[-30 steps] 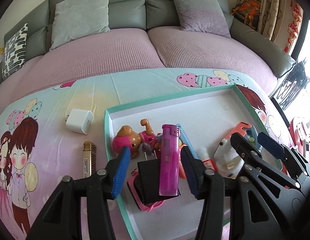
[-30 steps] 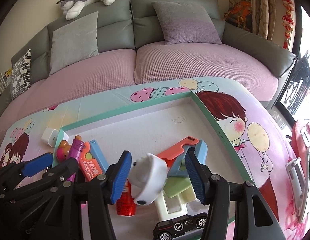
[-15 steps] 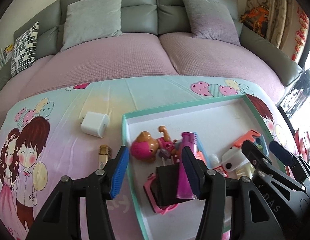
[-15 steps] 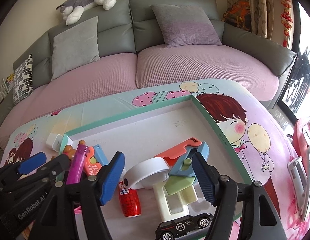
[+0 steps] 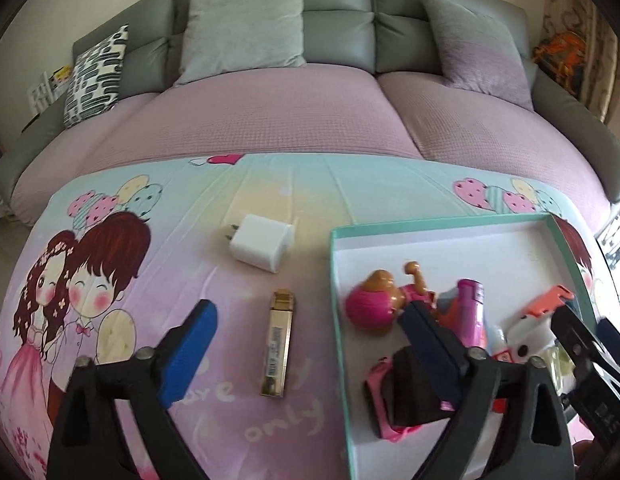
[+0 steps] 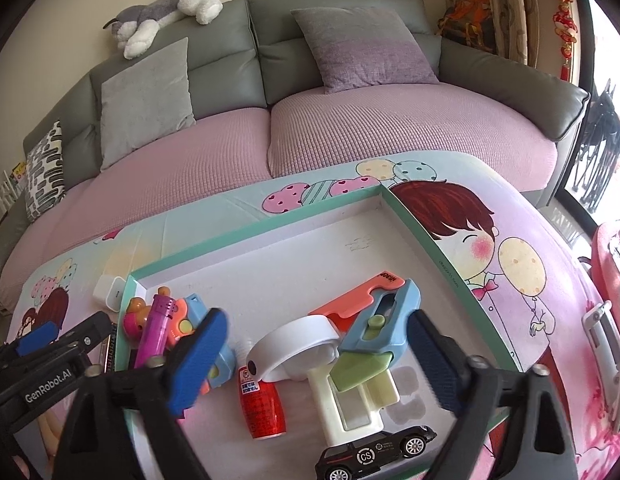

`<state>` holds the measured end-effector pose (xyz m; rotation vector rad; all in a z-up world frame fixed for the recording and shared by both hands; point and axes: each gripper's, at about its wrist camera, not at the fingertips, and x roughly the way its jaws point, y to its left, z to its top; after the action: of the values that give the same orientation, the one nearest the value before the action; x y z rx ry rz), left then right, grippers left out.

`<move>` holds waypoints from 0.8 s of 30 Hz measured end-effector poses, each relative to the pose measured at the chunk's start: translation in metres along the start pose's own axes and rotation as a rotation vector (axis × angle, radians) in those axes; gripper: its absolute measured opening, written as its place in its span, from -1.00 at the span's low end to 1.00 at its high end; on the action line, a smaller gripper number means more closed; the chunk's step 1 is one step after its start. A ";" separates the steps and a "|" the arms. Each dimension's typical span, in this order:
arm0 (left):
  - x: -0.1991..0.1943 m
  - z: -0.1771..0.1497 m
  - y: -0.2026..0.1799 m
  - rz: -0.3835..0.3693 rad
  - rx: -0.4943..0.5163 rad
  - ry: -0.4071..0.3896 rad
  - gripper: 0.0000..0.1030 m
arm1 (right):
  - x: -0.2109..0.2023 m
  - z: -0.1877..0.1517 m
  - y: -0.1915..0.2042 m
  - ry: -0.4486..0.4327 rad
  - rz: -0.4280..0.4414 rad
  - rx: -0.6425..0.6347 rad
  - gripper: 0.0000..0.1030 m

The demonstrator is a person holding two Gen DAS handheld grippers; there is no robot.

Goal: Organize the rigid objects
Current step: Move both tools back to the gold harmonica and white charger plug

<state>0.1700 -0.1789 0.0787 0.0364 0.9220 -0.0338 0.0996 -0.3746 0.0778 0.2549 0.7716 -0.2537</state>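
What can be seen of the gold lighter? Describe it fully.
The gold lighter is a slim, shiny metallic bar with a stepped cap at its far end and a pale label strip along its top. It lies flat on the printed tablecloth, pointing away from the camera, outside the tray and nearer than the white charger. Nothing touches it; it sits between the open left gripper fingers, which are not closed on it.
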 end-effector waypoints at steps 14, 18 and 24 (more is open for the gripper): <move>-0.003 0.004 0.025 0.011 -0.093 -0.046 0.86 | 0.000 -0.001 0.005 -0.002 0.012 0.001 1.00; -0.005 0.006 0.034 0.008 -0.122 -0.068 0.86 | 0.000 -0.001 0.010 0.004 0.026 -0.003 1.00; -0.005 0.006 0.054 0.038 -0.162 -0.087 0.86 | -0.002 -0.002 0.029 -0.003 0.067 -0.042 1.00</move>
<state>0.1744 -0.1251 0.0875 -0.0968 0.8348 0.0742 0.1058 -0.3460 0.0820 0.2408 0.7633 -0.1743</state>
